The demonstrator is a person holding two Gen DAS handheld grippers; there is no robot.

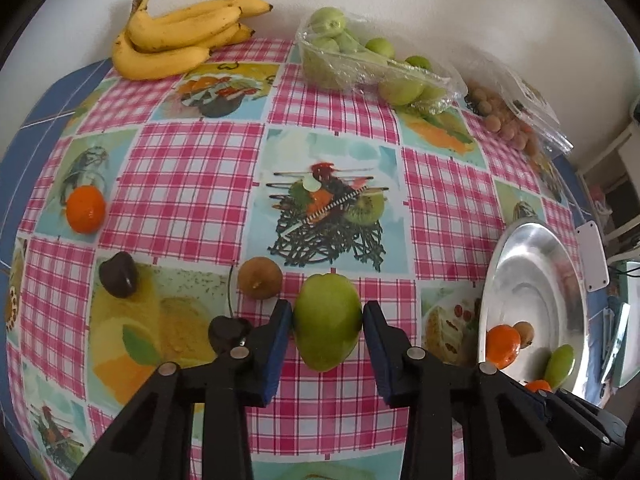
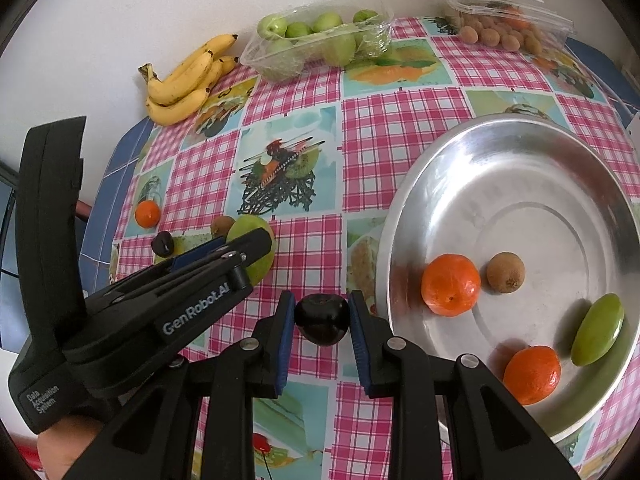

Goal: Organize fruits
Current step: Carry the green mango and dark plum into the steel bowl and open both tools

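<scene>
We see the left gripper (image 1: 327, 322) clamped on a smooth green mango (image 1: 327, 320), long axis running away from us along the fingers, just above the checked tablecloth (image 1: 192, 184). The right gripper (image 2: 322, 316) pinches a dark glossy fruit (image 2: 322, 314) beside the metal tray (image 2: 520, 152), whose centre lies bare.

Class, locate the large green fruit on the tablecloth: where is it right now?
In the left wrist view, the large green fruit sits low and central between the left gripper pads, just right of a brown fruit.
</scene>
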